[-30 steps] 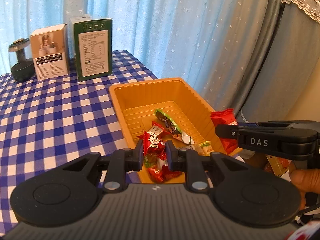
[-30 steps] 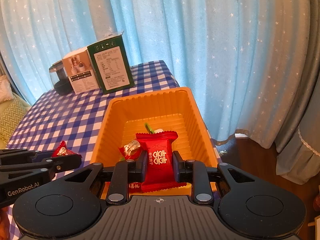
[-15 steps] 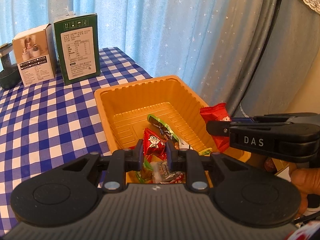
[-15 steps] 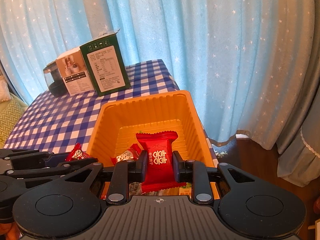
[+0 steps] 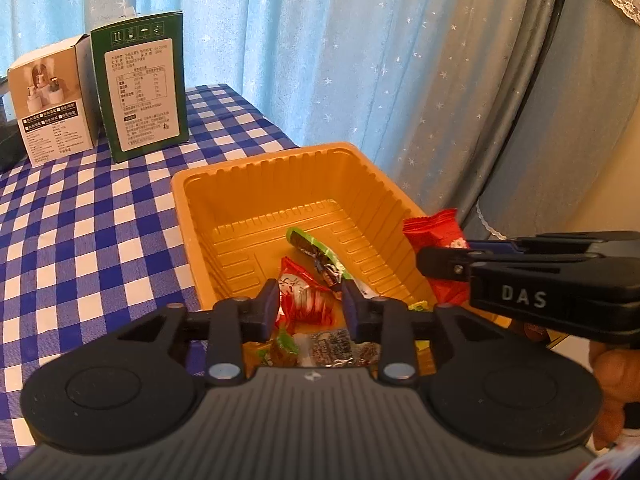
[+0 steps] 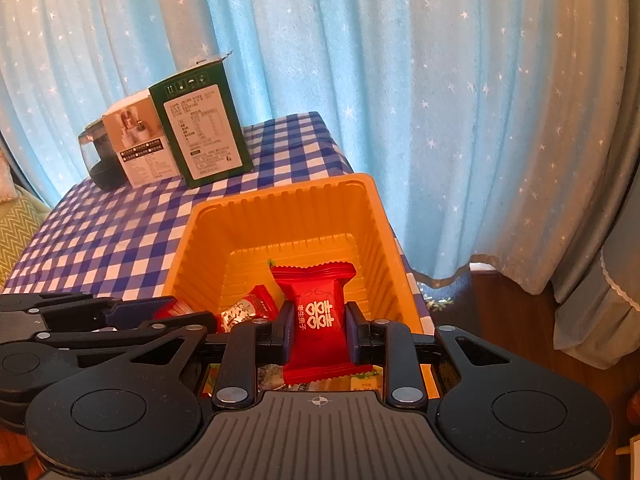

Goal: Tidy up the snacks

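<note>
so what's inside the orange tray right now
The orange tray holds a green-wrapped bar, a small red-and-white snack between the left gripper's just-opening fingers, and more wrappers near the front. The gripper bodies cover the front, so a count isn't possible.

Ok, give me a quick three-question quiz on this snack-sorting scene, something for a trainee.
1. True or false: the right gripper is shut on a red candy packet.
2. Which box stands nearer the orange tray: A, the green box, or B, the white box?
3. What pattern does the tablecloth have?

Key: 1 true. 2 A. 3 blue and white checks.
</note>
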Available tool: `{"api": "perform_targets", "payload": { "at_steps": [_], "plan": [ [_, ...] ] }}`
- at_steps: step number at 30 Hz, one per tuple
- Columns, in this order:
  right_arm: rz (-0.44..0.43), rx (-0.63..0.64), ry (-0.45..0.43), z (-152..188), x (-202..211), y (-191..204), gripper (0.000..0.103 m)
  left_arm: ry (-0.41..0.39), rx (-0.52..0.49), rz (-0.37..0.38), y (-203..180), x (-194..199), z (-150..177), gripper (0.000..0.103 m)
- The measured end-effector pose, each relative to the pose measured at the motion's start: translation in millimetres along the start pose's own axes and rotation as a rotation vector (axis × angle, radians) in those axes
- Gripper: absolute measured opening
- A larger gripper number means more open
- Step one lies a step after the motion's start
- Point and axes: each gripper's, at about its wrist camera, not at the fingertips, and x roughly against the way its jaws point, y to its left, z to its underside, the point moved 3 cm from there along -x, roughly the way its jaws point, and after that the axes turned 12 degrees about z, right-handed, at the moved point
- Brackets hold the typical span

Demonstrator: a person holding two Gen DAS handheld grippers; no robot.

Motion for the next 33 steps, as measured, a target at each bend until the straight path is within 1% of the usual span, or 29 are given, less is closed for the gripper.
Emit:
{"api": "perform_targets", "payload": {
  "at_steps": [10, 17, 20, 23, 24, 25, 27, 33],
  "plan": [
    [-0.004, -0.011, 0.005, 2, 0, -3, 0.026, -0.024, 0.050, -0.036, 17, 27, 17, 0.030],
    [-0.026, -0.017, 0.004, -2, 0, 4, 0.026, -0.046, 0.068, -0.048, 19, 42, 22, 0.030],
    [-0.051, -0.037, 0.002, -5, 0, 6, 0.026, -0.047, 0.073, -0.053, 21, 46, 23, 0.030],
    [-0.104, -0.073, -0.003, -9, -1, 7, 0.027, -0.049, 0.079, -0.064, 24, 50, 25, 0.030],
    [-0.115, -0.087, -0.004, -10, 0, 6, 0.030, -0.050, 0.083, -0.066, 26, 51, 25, 0.030],
    [-0.115, -0.094, -0.010, -11, 1, 6, 0.042, -0.051, 0.086, -0.070, 27, 53, 26, 0.030],
    [-0.106, -0.104, -0.024, -12, 4, 5, 0.053, -0.054, 0.095, -0.077, 29, 56, 28, 0.031],
    [-0.076, -0.122, -0.002, -3, 13, -3, 0.054, -0.056, 0.117, -0.091, 30, 66, 37, 0.043]
  ]
}}
